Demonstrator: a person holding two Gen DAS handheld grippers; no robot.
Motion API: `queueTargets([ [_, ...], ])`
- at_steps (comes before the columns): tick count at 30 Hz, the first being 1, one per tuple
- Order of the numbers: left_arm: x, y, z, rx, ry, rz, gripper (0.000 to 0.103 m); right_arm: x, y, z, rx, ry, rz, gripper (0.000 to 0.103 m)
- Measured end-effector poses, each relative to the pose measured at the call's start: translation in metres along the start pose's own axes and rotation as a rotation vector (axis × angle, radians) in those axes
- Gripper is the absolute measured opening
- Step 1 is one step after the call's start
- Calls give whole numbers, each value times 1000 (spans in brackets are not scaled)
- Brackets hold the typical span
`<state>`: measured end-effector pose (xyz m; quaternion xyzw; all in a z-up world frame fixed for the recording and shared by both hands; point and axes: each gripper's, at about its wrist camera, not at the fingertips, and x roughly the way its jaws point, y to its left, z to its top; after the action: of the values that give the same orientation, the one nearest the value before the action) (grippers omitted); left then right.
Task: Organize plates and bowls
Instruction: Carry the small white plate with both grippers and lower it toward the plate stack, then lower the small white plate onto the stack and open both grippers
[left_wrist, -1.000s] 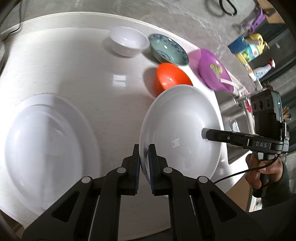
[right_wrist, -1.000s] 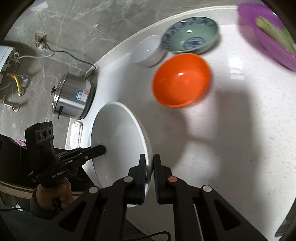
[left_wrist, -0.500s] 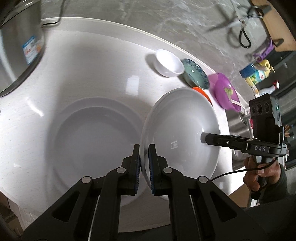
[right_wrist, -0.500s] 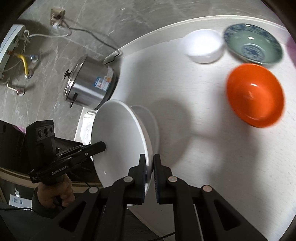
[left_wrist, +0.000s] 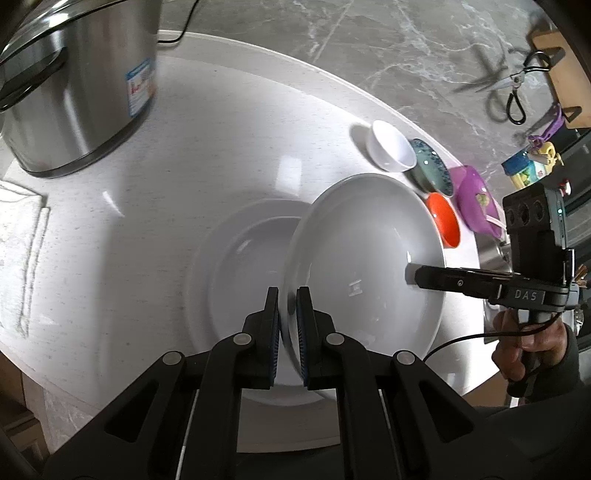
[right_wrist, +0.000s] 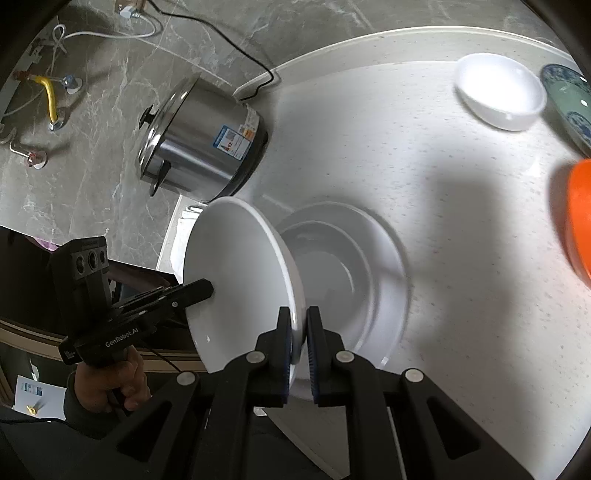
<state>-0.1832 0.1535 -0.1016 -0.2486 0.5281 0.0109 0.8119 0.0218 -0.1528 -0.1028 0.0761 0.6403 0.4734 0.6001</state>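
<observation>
Countertop (left_wrist: 229, 147), white speckled stone, has bare room between the steel pot (left_wrist: 74, 85) and the small white bowl (left_wrist: 389, 149); the left gripper (left_wrist: 287, 306) is clamped on the big white plate's (left_wrist: 369, 258) near rim, over a second white plate (left_wrist: 240, 266). Right wrist view: right gripper (right_wrist: 298, 325) pinches the opposite rim, counter edge right below.

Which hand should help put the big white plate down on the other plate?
Neither alone, probably: the left gripper and right gripper both pinch opposite rims of the held plate, which hangs tilted above the plate on the counter.
</observation>
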Motion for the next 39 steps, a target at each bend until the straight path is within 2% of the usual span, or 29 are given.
queueTargets([
  [7,1,24,4,28,23,7,8,16,12,6,5,6,-23,10],
  [17,58,53,-3,70,115,31,10,57,-10,-4,74,38,-131,10],
  [26,76,48,-10,147,148,58,11,67,-28,-9,118,31,-185,10],
  [39,97,26,-8,166,156,87,12,77,-26,-9,93,31,-251,10],
])
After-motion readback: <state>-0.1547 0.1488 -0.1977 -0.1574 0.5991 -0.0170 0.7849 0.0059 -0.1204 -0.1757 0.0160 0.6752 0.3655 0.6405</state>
